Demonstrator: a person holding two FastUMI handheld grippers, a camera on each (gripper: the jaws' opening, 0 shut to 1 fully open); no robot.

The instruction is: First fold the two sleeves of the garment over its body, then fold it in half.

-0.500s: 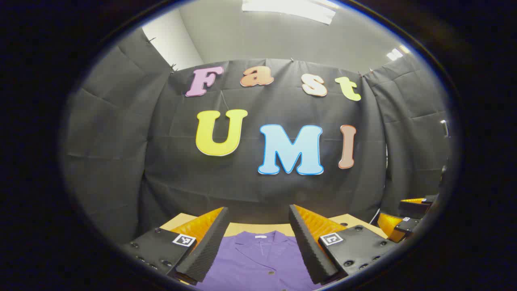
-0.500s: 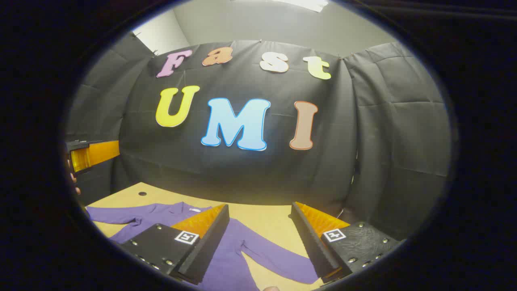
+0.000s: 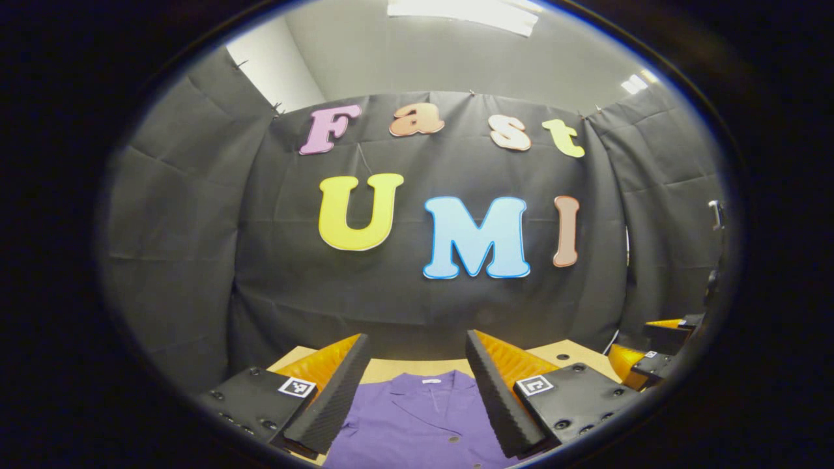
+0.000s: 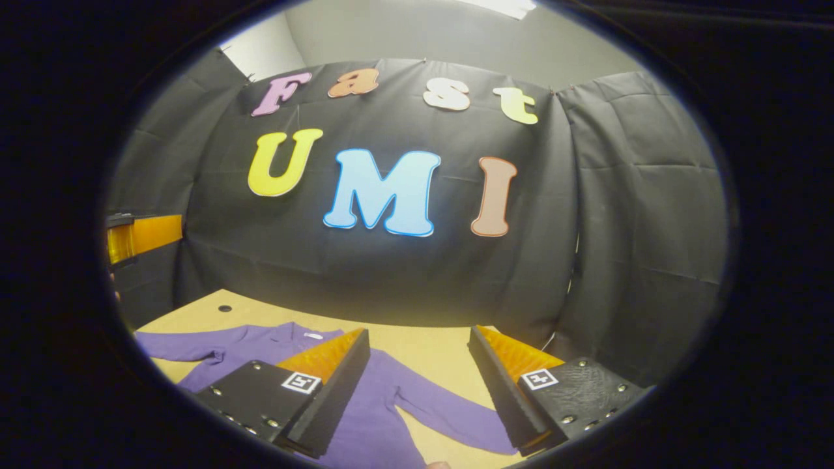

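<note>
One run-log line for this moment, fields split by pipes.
stage: pre-grasp | purple collared shirt: flat on tan wooden table, sleeves unfolded | left gripper: open above collar | right gripper: open above sleeve

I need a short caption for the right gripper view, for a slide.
Open right gripper hovering above a purple shirt spread flat on the wooden table, sleeves unfolded.

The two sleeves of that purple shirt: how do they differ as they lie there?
In the right gripper view, the right sleeve slants down and away from the shirt toward the right gripper; the left sleeve stretches sideways, farther off. Both lie flat on the table, unfolded.
</note>
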